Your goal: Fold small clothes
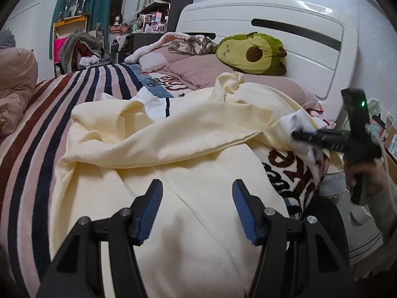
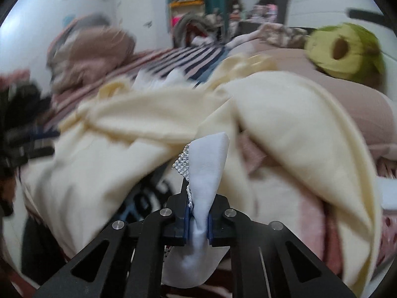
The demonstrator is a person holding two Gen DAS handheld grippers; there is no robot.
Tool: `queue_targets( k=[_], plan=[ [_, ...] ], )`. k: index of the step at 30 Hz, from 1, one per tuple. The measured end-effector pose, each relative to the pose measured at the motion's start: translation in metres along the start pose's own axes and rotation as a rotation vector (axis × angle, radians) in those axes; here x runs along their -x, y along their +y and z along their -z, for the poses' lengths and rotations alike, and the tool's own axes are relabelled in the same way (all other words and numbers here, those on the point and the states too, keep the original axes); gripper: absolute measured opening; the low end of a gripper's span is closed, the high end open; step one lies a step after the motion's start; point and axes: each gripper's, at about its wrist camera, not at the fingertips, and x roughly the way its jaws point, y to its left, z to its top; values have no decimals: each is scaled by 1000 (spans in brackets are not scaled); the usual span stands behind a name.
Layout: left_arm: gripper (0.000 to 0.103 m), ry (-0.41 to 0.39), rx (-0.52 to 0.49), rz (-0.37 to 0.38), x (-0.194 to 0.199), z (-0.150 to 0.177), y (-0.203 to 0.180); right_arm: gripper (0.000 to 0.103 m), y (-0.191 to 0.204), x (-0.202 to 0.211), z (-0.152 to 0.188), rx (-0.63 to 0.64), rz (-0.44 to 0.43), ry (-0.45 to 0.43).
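Observation:
A pale yellow garment [image 1: 153, 144] lies spread and rumpled across the bed, also in the right wrist view [image 2: 119, 134]. My left gripper [image 1: 197, 206] is open and empty, just above the garment's near part. My right gripper [image 2: 198, 219] is shut on a small white cloth with a sparkly trim [image 2: 208, 159], held above the yellow garment. In the left wrist view the right gripper [image 1: 307, 136] is at the far right, blurred, with white fabric [image 1: 297, 121] at its tip.
A striped blanket [image 1: 44, 114] covers the bed on the left. An avocado plush [image 1: 253, 53] and pink pillows [image 1: 198, 69] lie by the white headboard [image 1: 285, 24]. A printed blanket [image 1: 290, 171] is at the right edge. A pink duvet heap [image 1: 15, 92] is far left.

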Motion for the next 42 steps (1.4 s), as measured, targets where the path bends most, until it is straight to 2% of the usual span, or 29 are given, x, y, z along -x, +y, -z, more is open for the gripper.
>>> queue_targets(
  k=[2, 4, 7, 10, 11, 13, 16, 19, 20, 24, 27, 29, 30, 31, 34, 37, 42],
  plan=[
    [54, -20, 8, 5, 6, 0, 2, 5, -16, 15, -10, -65, -30, -21],
    [54, -46, 19, 10, 13, 0, 4, 5, -19, 28, -21, -99, -94, -43],
    [54, -77, 39, 9, 24, 2, 9, 5, 10, 35, -42, -51, -189, -59],
    [54, -92, 55, -14, 38, 5, 14, 4, 58, 26, -54, 33, -293, -54],
    [54, -95, 52, -25, 42, 7, 16, 4, 77, 16, -57, 45, -359, -41],
    [54, -97, 47, -52, 52, 11, 22, 4, 107, -3, -56, 78, -435, -1],
    [54, -94, 54, -102, 65, 16, 37, 4, 146, -35, -45, 128, -511, 82],
    [56, -95, 76, -133, 74, 19, 53, 4, 165, -60, -29, 103, -611, 182],
    [56, -97, 85, -142, 74, 20, 58, 4, 173, -66, -22, 118, -620, 209],
    [56, -106, 106, -145, 69, 19, 66, 5, 189, -85, -1, 151, -586, 261],
    [56, -104, 107, -127, 65, 19, 65, 14, 193, -90, 3, 162, -565, 254],
    [56, -99, 97, -116, 60, 18, 61, 39, 189, -89, 2, 142, -607, 276],
    [56, -97, 93, -115, 60, 19, 60, 44, 186, -85, 0, 133, -622, 273],
    [56, -96, 91, -114, 61, 19, 58, 49, 181, -77, -3, 127, -627, 255],
    [60, -100, 82, -94, 58, 15, 51, 50, 150, -51, -15, 77, -610, 190],
    [60, -102, 68, -77, 54, 10, 42, 62, 91, -17, -19, -28, -506, 106],
    [61, -80, 39, -56, 40, 4, 21, 62, 16, 25, -6, -95, -279, 33]
  ],
)
